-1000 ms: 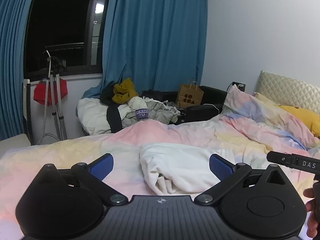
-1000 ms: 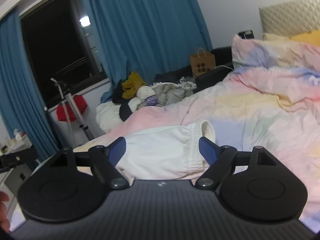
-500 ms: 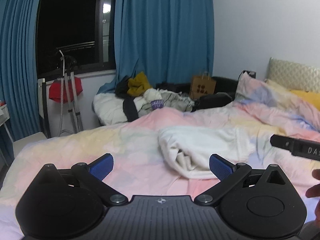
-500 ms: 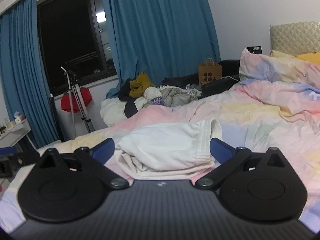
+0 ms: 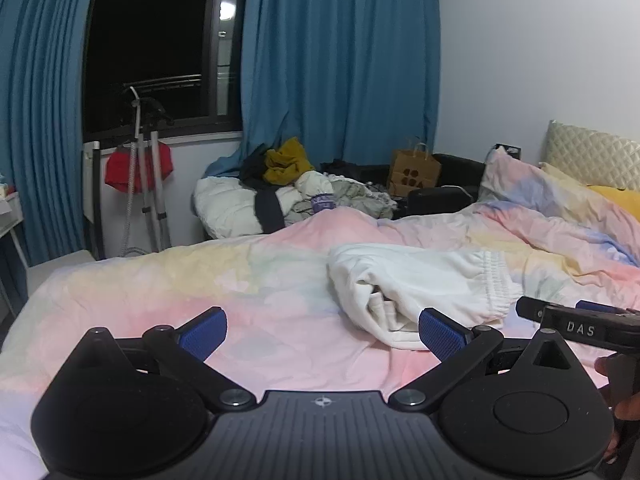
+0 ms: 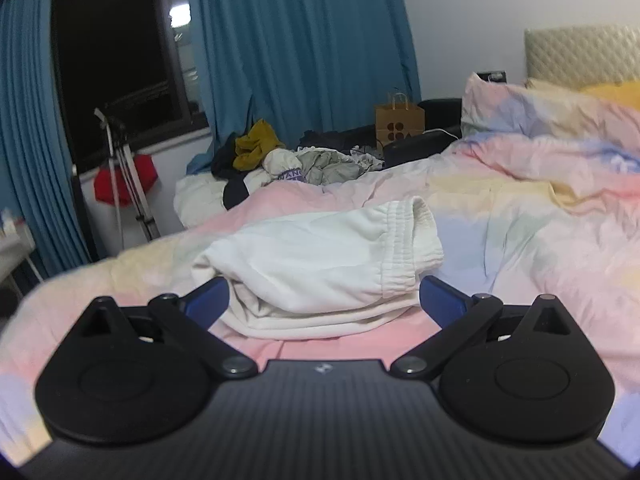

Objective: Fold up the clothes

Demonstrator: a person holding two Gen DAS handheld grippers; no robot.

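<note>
A white garment [image 5: 416, 284] with an elastic waistband lies folded in a bundle on the pastel duvet [image 5: 208, 280]. It also shows in the right wrist view [image 6: 320, 264], just ahead of my fingers. My left gripper [image 5: 322, 334] is open and empty, above the duvet to the left of and nearer than the garment. My right gripper [image 6: 324, 300] is open and empty, facing the garment's near edge. Its side shows at the right of the left wrist view [image 5: 580, 322].
A heap of clothes [image 5: 296, 196] lies beyond the bed under blue curtains [image 5: 340, 60]. A brown paper bag [image 5: 414, 170], a tripod stand [image 5: 144, 176] with a red cloth, pillows [image 5: 520, 184] and a headboard [image 5: 592, 156] are around.
Both grippers have drawn back and away from the garment, which lies free on the duvet. The left view has swung left; the garment now sits further right in it.
</note>
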